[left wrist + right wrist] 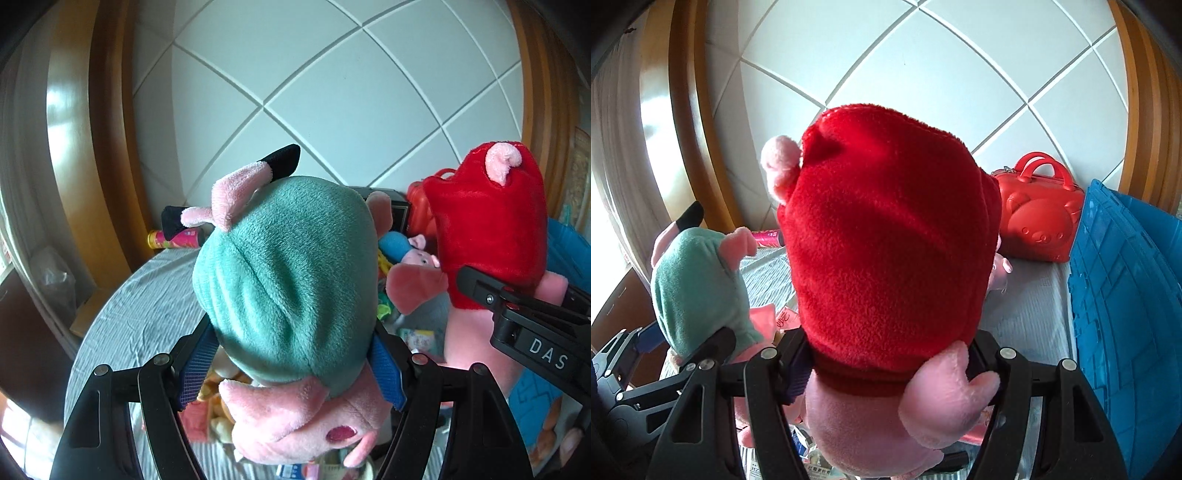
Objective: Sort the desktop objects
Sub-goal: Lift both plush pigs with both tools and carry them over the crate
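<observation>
While both plush pigs hang head-down above the table (pixel 1030 314), keep the squeeze steady: left tongs (pixel 291 373) clamped on the green-dressed pig (pixel 284 273), right tongs (pixel 890 365) clamped on the red-dressed pig (pixel 886 251), each gripped near the waist. Likely best to carry both toward the blue crate (pixel 1126 295), just right of the red pig, clear of the red bear-shaped case (pixel 1039 225) behind it. Lower each past the crate's rim before letting go, one at a time, so dangling legs do not snag.
</observation>
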`<state>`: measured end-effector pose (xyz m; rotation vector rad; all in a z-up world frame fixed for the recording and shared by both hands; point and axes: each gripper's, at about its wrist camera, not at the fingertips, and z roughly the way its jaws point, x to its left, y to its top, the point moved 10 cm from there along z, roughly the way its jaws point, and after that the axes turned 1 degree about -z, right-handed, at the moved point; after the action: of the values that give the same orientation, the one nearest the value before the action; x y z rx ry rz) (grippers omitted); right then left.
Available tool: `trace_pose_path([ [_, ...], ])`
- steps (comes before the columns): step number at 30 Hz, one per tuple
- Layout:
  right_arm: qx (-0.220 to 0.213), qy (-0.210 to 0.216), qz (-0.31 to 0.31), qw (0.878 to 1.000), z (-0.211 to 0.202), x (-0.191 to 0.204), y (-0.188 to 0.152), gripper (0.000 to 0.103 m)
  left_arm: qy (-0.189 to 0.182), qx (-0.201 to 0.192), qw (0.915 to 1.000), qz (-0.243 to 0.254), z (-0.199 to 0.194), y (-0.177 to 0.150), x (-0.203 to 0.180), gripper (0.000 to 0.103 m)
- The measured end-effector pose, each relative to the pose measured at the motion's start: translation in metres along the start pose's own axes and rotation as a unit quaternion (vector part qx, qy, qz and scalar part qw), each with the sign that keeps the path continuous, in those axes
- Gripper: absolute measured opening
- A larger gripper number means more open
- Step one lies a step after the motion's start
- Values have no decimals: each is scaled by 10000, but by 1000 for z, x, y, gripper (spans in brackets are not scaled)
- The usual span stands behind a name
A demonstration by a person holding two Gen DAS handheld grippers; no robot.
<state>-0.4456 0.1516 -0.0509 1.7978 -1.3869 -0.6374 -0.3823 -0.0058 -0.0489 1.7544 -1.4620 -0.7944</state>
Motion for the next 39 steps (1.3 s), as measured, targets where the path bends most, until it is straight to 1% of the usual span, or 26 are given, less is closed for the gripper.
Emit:
trace_pose_path([
  [3,-64,-87,57,9999,-27,10,-8,67,-86,-93,9999,75,-19,-3,4,75],
  [7,-202,-274,65,9994,-70,11,-14,67,-267,-260,9991,185,-41,2,-6,75],
  [11,-438,-458,206,9978,-99,-11,-3,67,-466,-402,9977,294,-55,12,-32,75],
  [14,-605,-636,298,9957,-120,-37,7,67,-623,-529,9960,365,-61,22,-65,75],
  [18,-860,-818,386,9922,-153,-83,20,67,-832,-765,9925,462,-70,38,-124,75],
  [22,-1169,-984,391,9875,-191,-140,38,67,-1060,-1076,9876,427,-90,60,-196,75],
  [26,-1444,-1255,355,9809,-244,-210,52,67,-1374,-1307,9810,420,-118,79,-276,75],
  [29,-1615,-1578,367,9735,-292,-264,52,67,-1620,-1489,9743,474,-141,85,-332,75],
  [31,-1693,-1768,437,9686,-318,-299,46,67,-1761,-1556,9704,564,-153,83,-370,75],
  [33,-1696,-1924,514,9652,-340,-331,33,67,-1899,-1544,9673,664,-161,78,-406,75],
  [35,-1631,-2018,628,9637,-359,-361,13,67,-2046,-1441,9650,785,-159,65,-439,75],
  [37,-1555,-2081,738,9628,-376,-386,-10,67,-2101,-1292,9650,891,-159,45,-466,75],
  [39,-1440,-2139,856,9624,-385,-414,-33,67,-2115,-1042,9663,1032,-162,28,-493,75],
])
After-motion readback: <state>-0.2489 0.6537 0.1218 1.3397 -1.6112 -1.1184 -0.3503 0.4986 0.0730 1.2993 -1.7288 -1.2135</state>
